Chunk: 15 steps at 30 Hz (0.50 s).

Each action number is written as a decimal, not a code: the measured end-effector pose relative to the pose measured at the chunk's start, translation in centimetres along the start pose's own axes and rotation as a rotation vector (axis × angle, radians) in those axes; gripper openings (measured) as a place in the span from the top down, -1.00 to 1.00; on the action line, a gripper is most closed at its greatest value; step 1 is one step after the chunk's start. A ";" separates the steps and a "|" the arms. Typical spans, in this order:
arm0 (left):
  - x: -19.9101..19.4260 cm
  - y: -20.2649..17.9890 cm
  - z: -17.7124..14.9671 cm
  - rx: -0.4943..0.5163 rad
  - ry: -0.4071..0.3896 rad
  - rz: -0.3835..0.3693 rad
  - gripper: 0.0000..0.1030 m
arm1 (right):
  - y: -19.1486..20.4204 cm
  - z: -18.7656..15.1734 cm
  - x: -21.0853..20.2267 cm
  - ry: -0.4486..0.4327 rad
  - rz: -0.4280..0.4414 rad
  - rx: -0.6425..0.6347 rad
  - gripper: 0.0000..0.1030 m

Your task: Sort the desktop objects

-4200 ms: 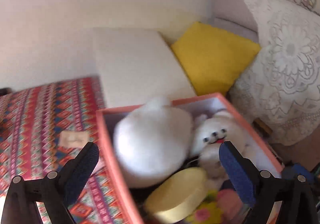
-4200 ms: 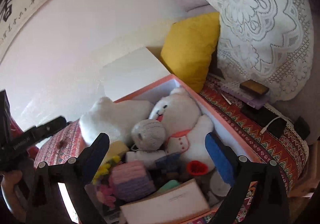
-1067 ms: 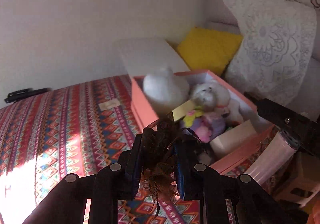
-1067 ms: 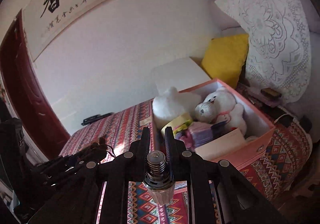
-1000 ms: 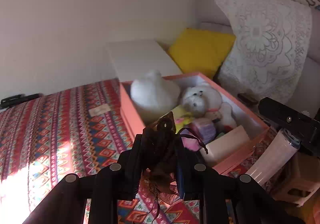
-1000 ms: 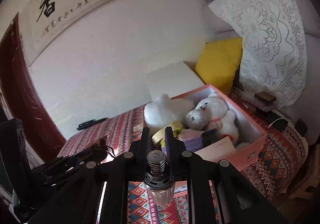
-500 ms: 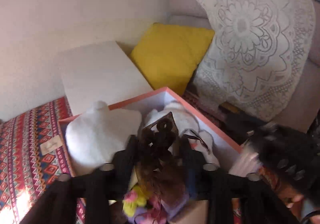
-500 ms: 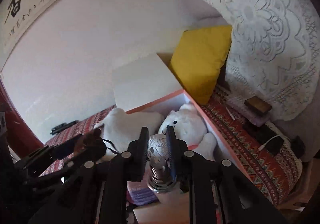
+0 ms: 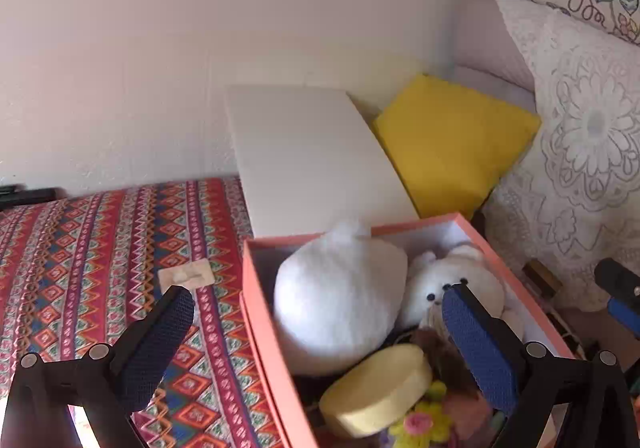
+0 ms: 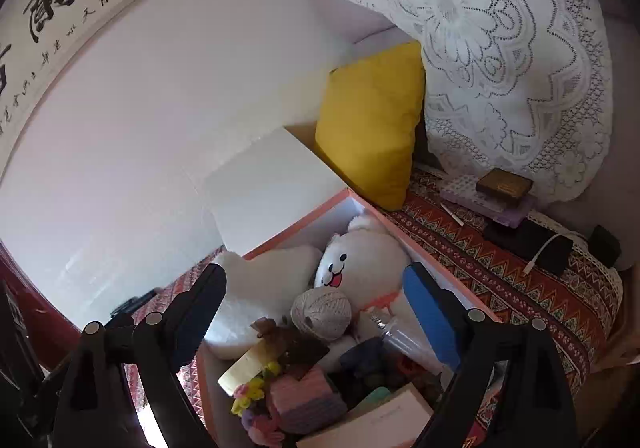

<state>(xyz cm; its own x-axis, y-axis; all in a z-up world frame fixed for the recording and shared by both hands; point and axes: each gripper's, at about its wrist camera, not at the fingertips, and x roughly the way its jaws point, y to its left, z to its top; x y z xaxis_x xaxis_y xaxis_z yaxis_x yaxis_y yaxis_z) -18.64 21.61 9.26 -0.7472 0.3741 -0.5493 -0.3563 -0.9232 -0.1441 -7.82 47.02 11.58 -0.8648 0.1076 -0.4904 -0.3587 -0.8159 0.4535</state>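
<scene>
Left gripper [image 9: 316, 324]: jaws wide apart, holding nothing, above the near end of the pink box [image 9: 260, 324]. Right gripper [image 10: 316, 312]: jaws wide apart, holding nothing, over the same box. Inside lie a dark brown ornament [image 10: 280, 340], a bulb [image 10: 394, 332], a yarn ball [image 10: 322, 312] and 2 white plush toys [image 10: 360, 260]. Beyond: yellow cushion [image 9: 452, 139].

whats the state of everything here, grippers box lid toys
left hand-held gripper: open, empty
right hand-held gripper: open, empty
pink box: open, packed full
white lid: off, leaning on the wall
light bulb: lying in the box
twine ball: in the box, against the white plush dog
</scene>
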 end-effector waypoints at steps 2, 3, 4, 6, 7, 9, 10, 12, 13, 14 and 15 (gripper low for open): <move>-1.2 0.0 -0.8 0.007 0.003 0.005 -0.99 | 0.5 -1.0 -1.4 -0.003 -0.012 -0.007 -0.80; -1.8 0.0 -1.2 0.010 0.004 0.007 -0.99 | 0.8 -1.7 -2.2 0.001 -0.016 -0.013 -0.81; -2.6 -0.1 -1.7 0.017 0.007 0.009 -0.99 | 1.1 -2.3 -2.9 0.008 -0.019 -0.020 -0.81; -4.2 -0.5 -2.9 0.034 0.015 0.001 -0.99 | 1.5 -3.7 -4.4 0.021 -0.031 -0.040 -0.81; -5.1 -0.7 -3.6 0.039 0.020 -0.002 -0.99 | 1.7 -4.5 -5.2 0.027 -0.041 -0.054 -0.81; -6.8 -1.3 -5.1 0.050 0.027 -0.006 -0.99 | 2.2 -6.1 -6.9 0.041 -0.064 -0.091 -0.81; -7.7 -1.7 -5.9 0.058 0.028 -0.004 -0.99 | 2.4 -6.9 -7.7 0.047 -0.077 -0.110 -0.81; -9.5 -2.5 -7.5 0.076 0.029 -0.001 -0.99 | 2.6 -8.5 -9.7 0.056 -0.101 -0.143 -0.83; -10.4 -2.9 -8.3 0.085 0.030 0.001 -0.99 | 2.6 -9.3 -10.6 0.059 -0.114 -0.157 -0.85; -11.3 -3.4 -9.1 0.093 0.031 0.003 -0.99 | 2.5 -10.0 -11.6 0.060 -0.126 -0.165 -0.86; -12.3 -3.8 -9.9 0.102 0.032 0.004 -0.99 | 2.3 -10.8 -12.6 0.062 -0.135 -0.169 -0.87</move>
<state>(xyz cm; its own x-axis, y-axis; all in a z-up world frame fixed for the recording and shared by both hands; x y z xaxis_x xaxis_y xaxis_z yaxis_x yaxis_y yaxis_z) -2.59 19.63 8.39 -0.7312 0.3656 -0.5759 -0.4095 -0.9105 -0.0580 6.07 37.71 10.79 -0.7881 0.1915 -0.5850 -0.4009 -0.8808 0.2518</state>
